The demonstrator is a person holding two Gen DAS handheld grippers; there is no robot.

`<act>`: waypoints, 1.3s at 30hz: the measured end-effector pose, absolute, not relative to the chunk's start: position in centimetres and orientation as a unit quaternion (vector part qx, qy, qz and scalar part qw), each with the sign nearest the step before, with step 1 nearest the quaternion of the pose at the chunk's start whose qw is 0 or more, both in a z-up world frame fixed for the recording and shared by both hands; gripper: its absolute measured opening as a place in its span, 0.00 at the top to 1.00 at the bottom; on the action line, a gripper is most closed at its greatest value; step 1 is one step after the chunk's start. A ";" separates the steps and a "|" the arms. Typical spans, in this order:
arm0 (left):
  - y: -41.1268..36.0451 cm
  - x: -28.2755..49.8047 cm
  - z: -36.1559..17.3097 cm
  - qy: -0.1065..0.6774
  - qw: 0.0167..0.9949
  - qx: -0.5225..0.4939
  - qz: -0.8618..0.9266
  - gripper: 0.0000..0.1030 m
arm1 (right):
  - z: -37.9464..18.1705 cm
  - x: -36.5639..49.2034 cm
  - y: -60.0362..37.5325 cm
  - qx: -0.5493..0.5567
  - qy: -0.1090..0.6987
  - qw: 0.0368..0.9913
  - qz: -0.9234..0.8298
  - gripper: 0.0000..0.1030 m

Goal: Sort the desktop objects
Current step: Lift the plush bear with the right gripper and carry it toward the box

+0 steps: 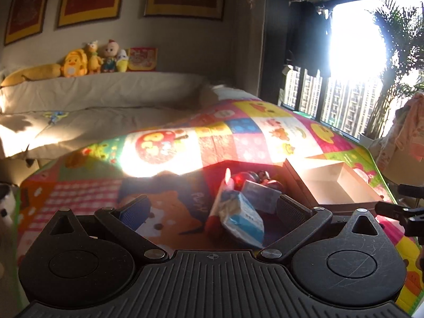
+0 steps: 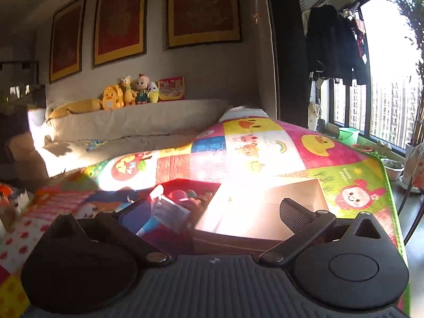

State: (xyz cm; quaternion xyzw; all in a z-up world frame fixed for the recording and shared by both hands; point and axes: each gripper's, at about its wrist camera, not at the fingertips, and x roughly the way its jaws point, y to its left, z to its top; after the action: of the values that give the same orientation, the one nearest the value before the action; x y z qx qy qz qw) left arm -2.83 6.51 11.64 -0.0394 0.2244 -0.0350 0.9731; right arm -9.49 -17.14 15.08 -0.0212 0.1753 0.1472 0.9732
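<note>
A heap of small objects lies on the colourful patchwork cloth: a blue-and-white packet, a red-and-white tube, a bluish box and dark red round things behind it. To their right stands an open cardboard box, nothing visible inside. My left gripper hangs open above the near side of the heap, nothing between its pads. My right gripper is open over the near-left edge of the cardboard box, with the heap to its left. The right gripper's tip shows at the left wrist view's right edge.
The cloth covers a raised surface whose right edge drops towards a window sill with a green bucket and plant pots. Behind is a bed with plush toys along the wall. Strong sunlight washes out the cloth's middle and the box's interior.
</note>
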 end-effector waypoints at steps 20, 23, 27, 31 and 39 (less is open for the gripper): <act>3.5 -3.0 2.4 0.340 0.937 -0.017 -0.075 0.00 | 11.6 -7.5 -19.1 0.103 0.363 0.877 0.297 0.23; 3.2 -3.2 2.3 0.350 0.932 -0.014 -0.087 0.00 | 10.9 -7.3 -20.4 0.190 0.408 0.830 0.330 0.22; 2.9 -3.4 1.6 0.370 0.924 -0.011 -0.091 0.00 | 9.9 -9.1 -19.8 0.051 0.360 0.905 0.222 0.20; 2.9 -3.4 1.6 0.372 0.924 -0.014 -0.090 0.00 | 10.5 -10.3 -20.5 -0.035 0.277 0.949 0.148 0.05; 2.0 -3.0 2.1 0.374 0.924 0.016 -0.082 0.00 | 10.6 -10.4 -22.4 -0.067 0.205 0.975 0.053 0.00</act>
State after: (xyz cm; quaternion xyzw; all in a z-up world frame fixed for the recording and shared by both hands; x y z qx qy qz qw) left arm -3.00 1.98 2.10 0.0162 0.3742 -0.0817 0.9236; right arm -10.39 -22.41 10.63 -0.0674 0.2053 0.0529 0.9749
